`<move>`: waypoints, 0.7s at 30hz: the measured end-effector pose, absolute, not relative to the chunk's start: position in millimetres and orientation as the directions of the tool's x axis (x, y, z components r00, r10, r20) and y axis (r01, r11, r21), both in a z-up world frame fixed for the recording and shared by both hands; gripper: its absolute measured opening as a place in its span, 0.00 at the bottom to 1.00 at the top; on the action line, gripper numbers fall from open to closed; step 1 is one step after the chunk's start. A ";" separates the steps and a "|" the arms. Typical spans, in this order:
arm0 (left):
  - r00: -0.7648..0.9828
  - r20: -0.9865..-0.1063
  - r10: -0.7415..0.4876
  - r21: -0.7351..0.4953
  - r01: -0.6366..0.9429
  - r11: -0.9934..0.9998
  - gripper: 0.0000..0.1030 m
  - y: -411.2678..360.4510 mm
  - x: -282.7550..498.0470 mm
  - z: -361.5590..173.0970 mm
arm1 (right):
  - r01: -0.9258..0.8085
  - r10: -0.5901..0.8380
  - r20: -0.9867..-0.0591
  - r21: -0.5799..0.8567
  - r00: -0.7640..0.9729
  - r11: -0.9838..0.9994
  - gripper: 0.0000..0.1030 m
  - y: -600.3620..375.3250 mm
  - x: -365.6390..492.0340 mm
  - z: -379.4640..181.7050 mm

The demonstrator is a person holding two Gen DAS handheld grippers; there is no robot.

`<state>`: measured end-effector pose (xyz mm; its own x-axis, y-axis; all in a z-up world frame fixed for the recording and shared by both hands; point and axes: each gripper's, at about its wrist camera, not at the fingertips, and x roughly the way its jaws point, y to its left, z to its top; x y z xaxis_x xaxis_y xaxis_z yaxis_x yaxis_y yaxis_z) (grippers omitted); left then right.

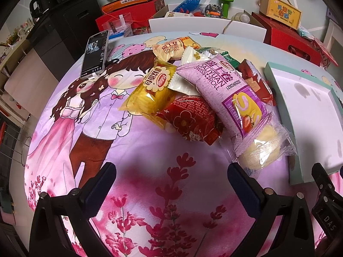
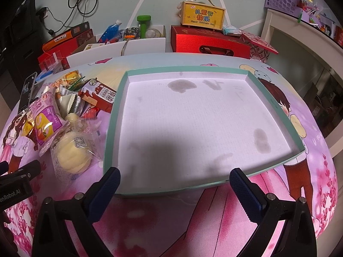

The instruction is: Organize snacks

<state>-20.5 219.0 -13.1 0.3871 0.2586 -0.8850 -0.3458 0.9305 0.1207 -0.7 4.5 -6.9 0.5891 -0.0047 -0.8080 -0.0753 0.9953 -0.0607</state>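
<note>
A pile of wrapped snacks lies on the cartoon-print cloth: a purple Swiss-roll pack [image 1: 223, 85], a yellow pack [image 1: 152, 87], a red flower-print pack [image 1: 190, 120] and a clear-wrapped pale cake [image 1: 261, 147]. The same pile [image 2: 64, 115] shows at the left of the right wrist view. A shallow teal-rimmed box [image 2: 115, 115] with a stained white floor sits to the pile's right and holds nothing. My left gripper [image 1: 171, 175] is open, just short of the pile. My right gripper [image 2: 174, 180] is open at the box's near rim.
A phone [image 1: 95, 52] stands propped at the cloth's far left. Behind the table sit red gift boxes [image 2: 210, 42], a yellow handled box [image 2: 202, 16], white dividers [image 1: 188, 24], a green dumbbell [image 1: 226, 2] and a blue bottle. A white shelf [image 2: 300, 34] rises at right.
</note>
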 end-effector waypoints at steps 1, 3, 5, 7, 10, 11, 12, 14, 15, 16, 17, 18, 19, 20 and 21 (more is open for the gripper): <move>0.387 -0.885 0.259 0.120 -0.346 0.930 1.00 218.9 -20.5 -13.1 | -0.077 -0.005 -0.808 -0.062 0.589 0.995 1.00 4.8 -0.5 -7.0; 0.387 -0.885 0.258 0.120 -0.346 0.930 1.00 220.6 -19.4 -13.3 | -0.077 -0.007 -0.809 -0.065 0.588 0.995 1.00 4.8 -0.3 -7.1; 0.387 -0.885 0.257 0.119 -0.346 0.931 1.00 219.3 -19.1 -13.3 | -0.078 -0.008 -0.810 -0.066 0.586 0.995 1.00 4.9 -0.3 -7.0; 0.390 -0.885 0.253 0.114 -0.345 0.931 1.00 220.4 -20.2 -13.2 | -0.079 -0.009 -0.811 -0.068 0.585 0.995 1.00 4.8 -0.1 -6.5; 0.391 -0.885 0.253 0.114 -0.345 0.932 1.00 219.2 -20.0 -12.9 | -0.083 -0.005 -0.811 -0.066 0.585 0.994 1.00 4.3 0.0 -6.4; 0.393 -0.884 0.252 0.112 -0.346 0.932 1.00 219.6 -20.5 -12.6 | -0.084 -0.003 -0.811 -0.065 0.585 0.994 1.00 4.1 0.1 -6.4; 0.394 -0.884 0.251 0.111 -0.346 0.932 1.00 219.4 -20.6 -12.3 | -0.085 -0.003 -0.812 -0.065 0.584 0.994 1.00 3.9 0.1 -6.4; 0.396 -0.884 0.250 0.109 -0.345 0.932 1.00 219.0 -20.6 -12.1 | -0.086 0.000 -0.811 -0.063 0.585 0.994 1.00 3.9 0.0 -6.4; 0.399 -0.883 0.248 0.107 -0.344 0.933 1.00 219.0 -20.6 -11.9 | -0.087 0.000 -0.810 -0.063 0.586 0.994 1.00 4.4 0.1 -6.4; 0.402 -0.882 0.246 0.104 -0.344 0.933 1.00 219.1 -20.7 -11.4 | -0.089 0.002 -0.810 -0.062 0.587 0.994 1.00 4.7 0.2 -6.4; 0.404 -0.882 0.244 0.100 -0.345 0.933 1.00 219.5 -20.9 -10.9 | -0.092 0.004 -0.809 -0.061 0.587 0.994 1.00 5.2 0.3 -6.4; 0.408 -0.881 0.241 0.095 -0.346 0.933 1.00 220.0 -21.1 -10.4 | -0.096 0.008 -0.809 -0.060 0.587 0.994 1.00 5.8 0.5 -6.7; 0.411 -0.879 0.240 0.091 -0.350 0.933 1.00 220.7 -21.2 -10.0 | -0.100 0.011 -0.809 -0.060 0.587 0.993 1.00 6.2 0.4 -6.9; 0.416 -0.877 0.240 0.087 -0.354 0.931 1.00 221.5 -21.5 -9.2 | -0.105 0.014 -0.809 -0.059 0.588 0.993 1.00 6.8 0.4 -6.9; 0.421 -0.875 0.240 0.082 -0.359 0.930 1.00 222.6 -21.7 -8.3 | -0.110 0.018 -0.808 -0.058 0.589 0.992 1.00 7.5 0.2 -6.7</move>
